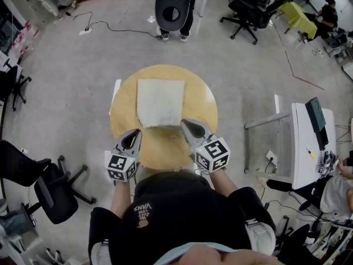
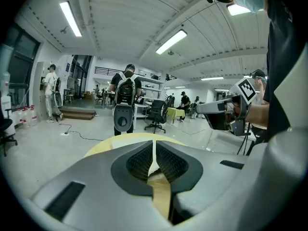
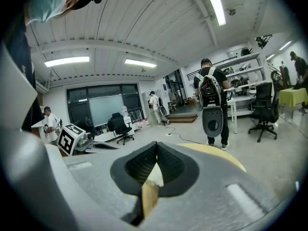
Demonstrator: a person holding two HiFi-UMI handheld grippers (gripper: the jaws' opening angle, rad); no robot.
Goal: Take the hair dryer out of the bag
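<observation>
A flat white cloth bag (image 1: 160,102) lies in the middle of a round yellow table (image 1: 122,120). No hair dryer shows in any view. My left gripper (image 1: 135,132) hovers over the table's near edge, just short of the bag's near left corner, jaws shut and empty. My right gripper (image 1: 185,123) reaches the bag's near right corner, also shut with nothing in it; whether it touches the bag I cannot tell. In the left gripper view the shut jaws (image 2: 153,150) point over the table (image 2: 113,141), with the right gripper (image 2: 217,110) at the right. The right gripper view shows its shut jaws (image 3: 155,154) and the left gripper's marker cube (image 3: 71,138).
A person with a backpack (image 1: 172,9) stands beyond the table's far edge. A black office chair (image 1: 52,195) stands at the near left, a white desk (image 1: 309,142) at the right. A cable (image 1: 113,26) runs across the grey floor. More chairs and people are at the back right.
</observation>
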